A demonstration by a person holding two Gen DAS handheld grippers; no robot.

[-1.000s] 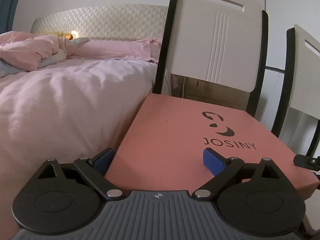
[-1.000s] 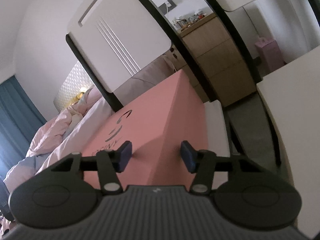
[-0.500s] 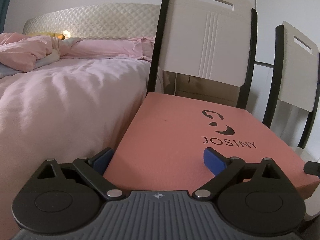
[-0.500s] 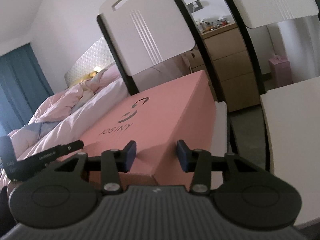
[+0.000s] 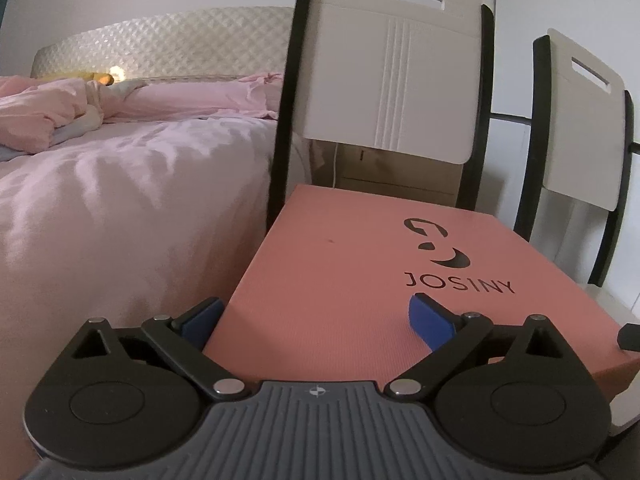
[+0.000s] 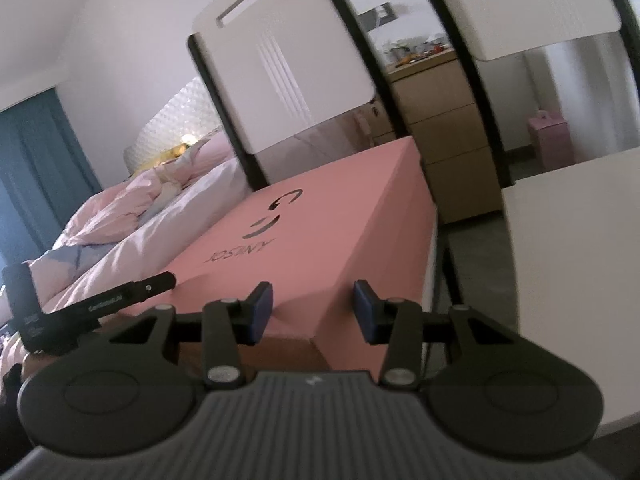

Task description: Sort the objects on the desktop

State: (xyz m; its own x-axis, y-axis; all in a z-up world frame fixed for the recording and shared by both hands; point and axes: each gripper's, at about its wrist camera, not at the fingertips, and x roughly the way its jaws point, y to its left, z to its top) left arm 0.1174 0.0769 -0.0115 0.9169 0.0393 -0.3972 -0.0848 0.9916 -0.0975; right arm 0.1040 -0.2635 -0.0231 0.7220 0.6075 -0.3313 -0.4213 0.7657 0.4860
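On a chair seat beside the bed [image 5: 120, 208] lies the pink box [image 5: 344, 280], its far end close to the chair back [image 5: 392, 80]. Since a second ago the right gripper [image 6: 313, 310] has rolled nearer upright and narrowed at the box's near corner; its pads look just clear of the card, pinching nothing. The left gripper [image 5: 316, 320] has kept its place and spread a little wider, straddling the box's near left corner, empty. A two-handed lift seems in preparation. What the box holds is hidden, and the seat under it barely shows.
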